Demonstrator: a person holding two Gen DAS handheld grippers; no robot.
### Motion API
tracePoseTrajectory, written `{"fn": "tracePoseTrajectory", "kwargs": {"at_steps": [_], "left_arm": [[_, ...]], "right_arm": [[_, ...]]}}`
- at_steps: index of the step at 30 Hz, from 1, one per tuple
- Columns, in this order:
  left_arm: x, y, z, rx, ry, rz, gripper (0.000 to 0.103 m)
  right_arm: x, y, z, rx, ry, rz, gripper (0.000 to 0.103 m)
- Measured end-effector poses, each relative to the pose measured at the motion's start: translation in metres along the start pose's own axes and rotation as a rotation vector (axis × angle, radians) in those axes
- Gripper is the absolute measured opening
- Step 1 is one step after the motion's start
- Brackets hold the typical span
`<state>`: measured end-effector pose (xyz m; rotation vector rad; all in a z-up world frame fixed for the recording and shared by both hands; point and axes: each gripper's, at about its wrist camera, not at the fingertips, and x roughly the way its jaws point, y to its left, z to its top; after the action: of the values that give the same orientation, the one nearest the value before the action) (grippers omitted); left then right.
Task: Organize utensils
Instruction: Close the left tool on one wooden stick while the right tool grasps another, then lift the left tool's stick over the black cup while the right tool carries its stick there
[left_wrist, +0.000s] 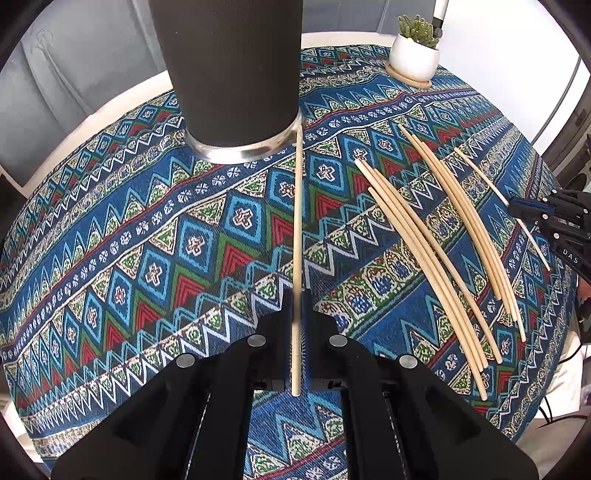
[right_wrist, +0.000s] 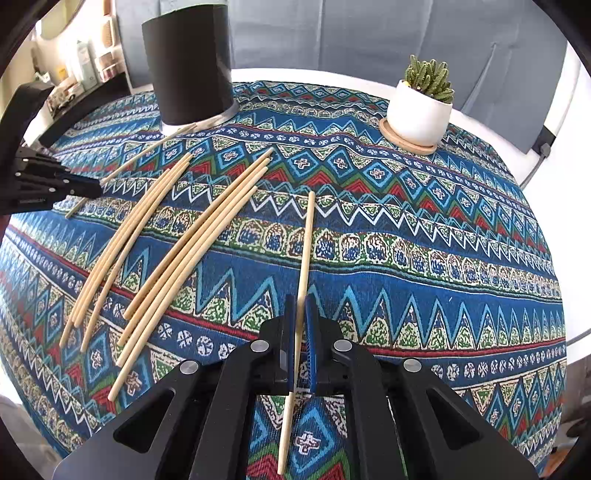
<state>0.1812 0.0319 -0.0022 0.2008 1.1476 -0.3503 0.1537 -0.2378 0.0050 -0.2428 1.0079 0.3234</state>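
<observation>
My left gripper (left_wrist: 296, 295) is shut on one wooden chopstick (left_wrist: 297, 221) whose far tip reaches the steel base of a tall dark tumbler (left_wrist: 229, 66). My right gripper (right_wrist: 303, 301) is shut on another chopstick (right_wrist: 306, 243), held just above the patterned cloth. Several loose chopsticks lie in two bundles on the cloth (left_wrist: 436, 251), to the right of the left gripper and left of the right one (right_wrist: 162, 251). The right gripper also shows at the right edge of the left wrist view (left_wrist: 517, 205); the left gripper shows at the left edge of the right wrist view (right_wrist: 98, 188).
A round table carries a blue patterned cloth (left_wrist: 147, 240). A small cactus in a white pot (right_wrist: 419, 110) stands on a wooden saucer at the back. A grey sofa (right_wrist: 369, 33) is behind the table. Shelves with bottles (right_wrist: 85, 66) are at far left.
</observation>
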Motion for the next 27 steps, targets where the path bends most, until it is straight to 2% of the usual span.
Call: {"fn": "tracePoseTrajectory", "kwargs": {"at_steps": [5,9,18,27], "left_arm": [[-0.010,0.008,-0.022,-0.038,-0.018,-0.011,0.004],[-0.021,0.013,-0.043,-0.079,-0.036,-0.034,0.004],[-0.053,0.023,-0.090,-0.167,-0.101,-0.040,0.005],[-0.108,0.029,-0.105,-0.182,-0.224,0.005,0.005]], "right_arm": [[-0.012,0.011,-0.011,-0.067,-0.003,-0.055,0.004],[-0.030,0.019,-0.019,-0.111,-0.041,-0.089,0.004],[-0.072,0.050,-0.035,-0.220,-0.172,-0.140,0.004],[-0.111,0.085,-0.028,-0.330,-0.345,-0.227,0.004]]}}
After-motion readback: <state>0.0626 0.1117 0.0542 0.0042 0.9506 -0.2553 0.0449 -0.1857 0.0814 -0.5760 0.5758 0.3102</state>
